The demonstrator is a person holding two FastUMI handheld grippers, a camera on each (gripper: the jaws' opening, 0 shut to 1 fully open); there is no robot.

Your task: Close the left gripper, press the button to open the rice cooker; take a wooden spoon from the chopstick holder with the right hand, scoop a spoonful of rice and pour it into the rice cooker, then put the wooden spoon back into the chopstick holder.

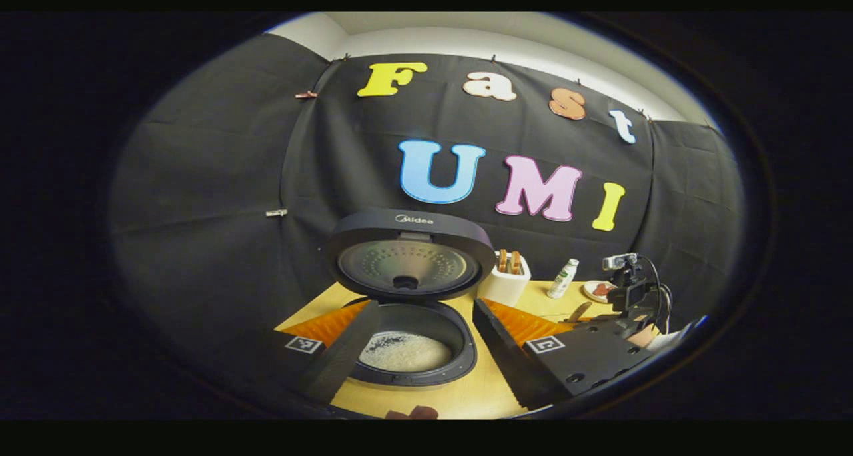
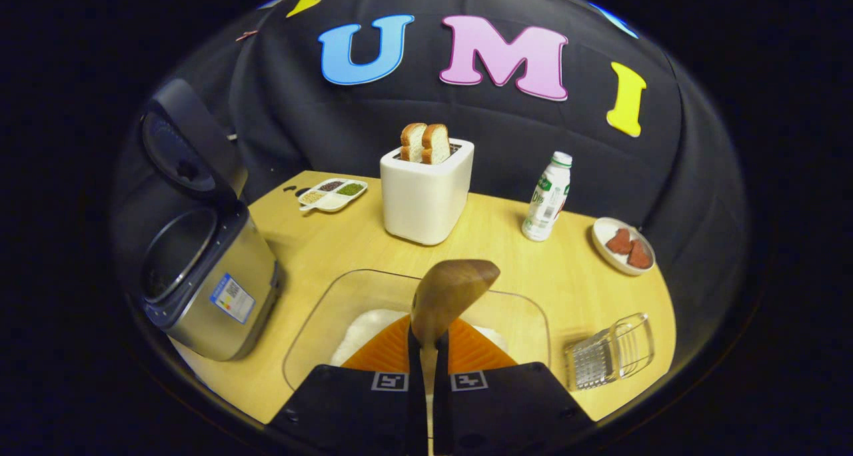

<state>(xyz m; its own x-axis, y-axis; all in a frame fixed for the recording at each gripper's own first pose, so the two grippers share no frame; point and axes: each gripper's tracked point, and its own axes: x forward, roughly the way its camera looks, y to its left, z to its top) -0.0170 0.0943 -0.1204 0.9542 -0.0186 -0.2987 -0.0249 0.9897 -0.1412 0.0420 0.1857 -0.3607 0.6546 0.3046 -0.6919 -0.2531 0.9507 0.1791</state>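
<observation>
In the left gripper view the rice cooker stands open just ahead, lid upright, white rice in its pot. My left gripper is open, its fingers spread to either side of the pot. In the right gripper view my right gripper is shut on the handle of the wooden spoon. The spoon's bowl is raised over a clear glass dish holding rice. The cooker stands to its left. A clear chopstick holder sits at the right. The other gripper appears at the far right.
On the wooden table stand a white toaster with two bread slices, a small bottle, a plate with red pieces and a divided tray of grains. The black cloth wall closes the back and sides.
</observation>
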